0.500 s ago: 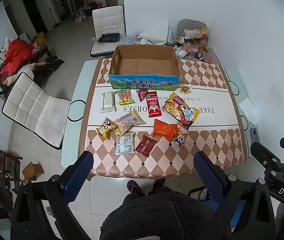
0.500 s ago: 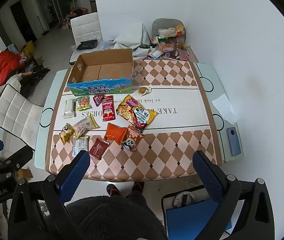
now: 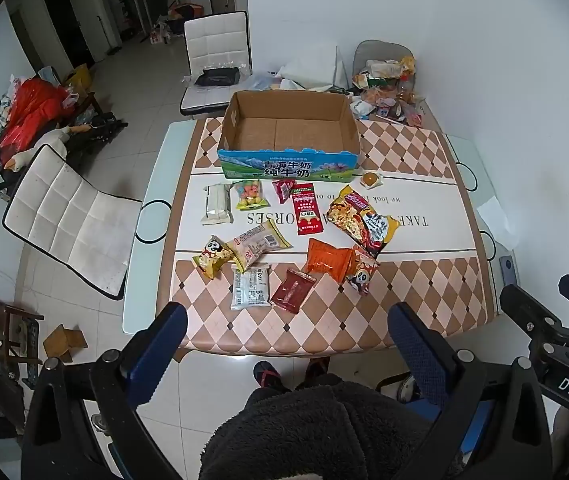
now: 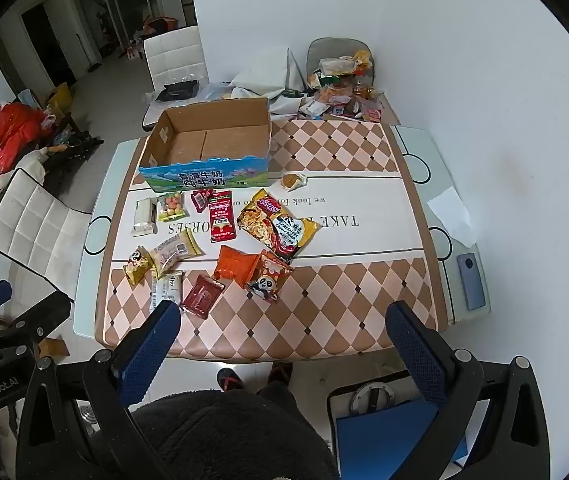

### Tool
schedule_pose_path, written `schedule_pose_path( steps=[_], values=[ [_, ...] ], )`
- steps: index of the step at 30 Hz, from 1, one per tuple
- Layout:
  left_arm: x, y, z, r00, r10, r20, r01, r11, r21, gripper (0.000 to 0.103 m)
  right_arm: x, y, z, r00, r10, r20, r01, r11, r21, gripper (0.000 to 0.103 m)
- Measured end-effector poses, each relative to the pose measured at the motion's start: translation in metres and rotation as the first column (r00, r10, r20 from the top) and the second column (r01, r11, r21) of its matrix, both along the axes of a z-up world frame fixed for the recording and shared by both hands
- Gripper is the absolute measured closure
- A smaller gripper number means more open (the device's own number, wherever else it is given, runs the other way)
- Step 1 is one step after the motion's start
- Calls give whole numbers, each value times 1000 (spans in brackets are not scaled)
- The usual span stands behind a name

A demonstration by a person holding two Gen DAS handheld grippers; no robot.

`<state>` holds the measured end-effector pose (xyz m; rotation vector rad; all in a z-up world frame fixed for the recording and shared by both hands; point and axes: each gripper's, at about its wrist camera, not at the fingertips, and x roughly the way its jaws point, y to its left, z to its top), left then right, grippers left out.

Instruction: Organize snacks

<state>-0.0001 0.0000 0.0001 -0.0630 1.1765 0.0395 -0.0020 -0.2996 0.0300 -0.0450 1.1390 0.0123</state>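
An empty open cardboard box (image 3: 289,130) with a blue printed front stands at the far middle of the table; it also shows in the right wrist view (image 4: 209,140). Several snack packets lie in front of it: a large noodle bag (image 3: 360,220), a red sachet (image 3: 306,208), an orange packet (image 3: 326,260), a white packet (image 3: 249,286), a dark red packet (image 3: 292,290) and a yellow panda packet (image 3: 211,256). My left gripper (image 3: 286,334) is open and empty, high above the near table edge. My right gripper (image 4: 280,332) is open and empty, likewise held back from the table.
The table (image 3: 404,308) has a checked cloth. A pile of clutter (image 3: 388,88) sits at the far right corner. A phone (image 4: 471,280) and a paper sheet (image 4: 450,216) lie at the right edge. White chairs (image 3: 68,216) stand left and behind. My knees and feet (image 3: 284,372) show below.
Both grippers have moved slightly nearer the table; the view has shifted a little. Nothing on the table has moved.
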Motion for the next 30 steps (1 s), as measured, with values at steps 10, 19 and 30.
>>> schedule_pose_path(
  steps=[10, 19, 30],
  values=[
    [0, 0, 0, 1000, 1, 5, -1, 1000, -3, 0, -2, -1, -3, 1000, -3, 4, 3, 1000, 3, 0],
    [1, 0, 0, 1000, 1, 9, -1, 1000, -5, 0, 0, 10, 8, 1000, -2, 8, 2, 1000, 0, 0],
    [1, 0, 0, 1000, -1, 12, 1, 1000, -6, 0, 1, 7, 2, 1000, -4, 14, 4, 1000, 2, 0]
  ],
)
